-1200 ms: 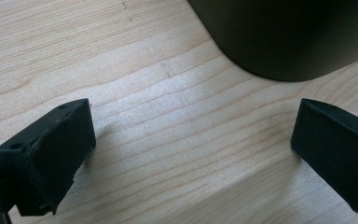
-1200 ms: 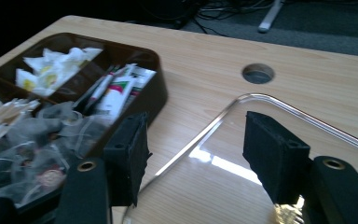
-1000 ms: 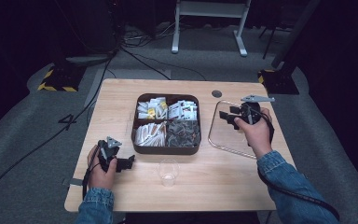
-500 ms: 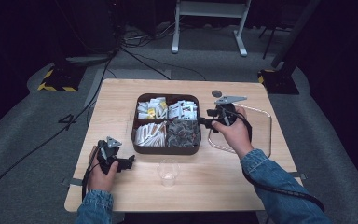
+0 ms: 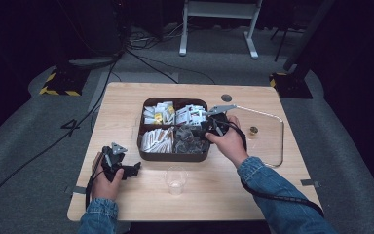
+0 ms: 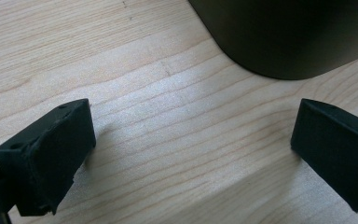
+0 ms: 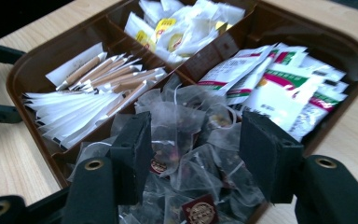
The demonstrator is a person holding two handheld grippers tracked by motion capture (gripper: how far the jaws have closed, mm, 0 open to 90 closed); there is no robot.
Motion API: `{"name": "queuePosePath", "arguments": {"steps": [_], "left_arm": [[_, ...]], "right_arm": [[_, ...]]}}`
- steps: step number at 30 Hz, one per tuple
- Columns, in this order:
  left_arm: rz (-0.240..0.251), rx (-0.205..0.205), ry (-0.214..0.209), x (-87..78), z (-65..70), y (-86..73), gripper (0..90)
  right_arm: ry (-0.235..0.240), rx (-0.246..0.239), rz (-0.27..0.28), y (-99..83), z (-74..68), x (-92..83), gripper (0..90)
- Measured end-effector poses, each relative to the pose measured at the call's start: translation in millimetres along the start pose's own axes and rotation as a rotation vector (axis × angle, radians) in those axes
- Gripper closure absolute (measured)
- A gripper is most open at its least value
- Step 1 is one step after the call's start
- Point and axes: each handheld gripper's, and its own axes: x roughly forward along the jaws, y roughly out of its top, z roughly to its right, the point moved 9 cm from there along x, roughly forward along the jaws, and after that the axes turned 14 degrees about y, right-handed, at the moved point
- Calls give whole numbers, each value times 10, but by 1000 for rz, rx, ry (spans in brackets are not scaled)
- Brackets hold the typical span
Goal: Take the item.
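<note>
Hovering over the brown four-compartment plastic tray [image 5: 173, 155] on the wooden desk [image 5: 126, 102], the right tongs [image 7: 193, 154], jaws just narrowing but apart, frame translucent mesh tea bags [image 7: 186, 121] in its near-right compartment. Left tongs [image 6: 191, 154] gape wide, empty.

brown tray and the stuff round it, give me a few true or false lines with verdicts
1. The brown tray has four compartments. True.
2. The right hand-held gripper hangs over the clear tea bags. True.
3. Its jaws are clamped shut. False: they stand apart and have just been closing, with tea bags between them but not gripped.
4. The plastic cup sits inside the tray. False: it stands on the table in front of it.
5. The left hand-held gripper holds a sachet. False: it is open, holding nothing.
</note>
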Motion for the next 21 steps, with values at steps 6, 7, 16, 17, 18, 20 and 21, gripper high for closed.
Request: {"name": "queuePosePath", "arguments": {"steps": [6, 7, 16, 17, 18, 20, 21], "left_arm": [[0, 0, 0, 0, 0, 0, 1], [0, 0, 0, 0, 0, 0, 1], [0, 0, 0, 0, 0, 0, 1], [0, 1, 0, 0, 0, 0, 1], [1, 1, 0, 1, -1, 1, 1], [1, 2, 0, 1, -2, 1, 1], [0, 0, -1, 0, 0, 0, 1]], "right_arm": [[14, -5, -25, -49, -31, 153, 443], [12, -9, -38, -66, -34, 222, 440], [2, -35, -88, -170, -4, 419, 448], [0, -32, -88, -184, 15, 447, 476], [-2, -36, -89, -185, 18, 452, 521], [-1, -51, -97, -188, 17, 460, 565], [0, -62, -108, -192, 10, 473, 627]]}}
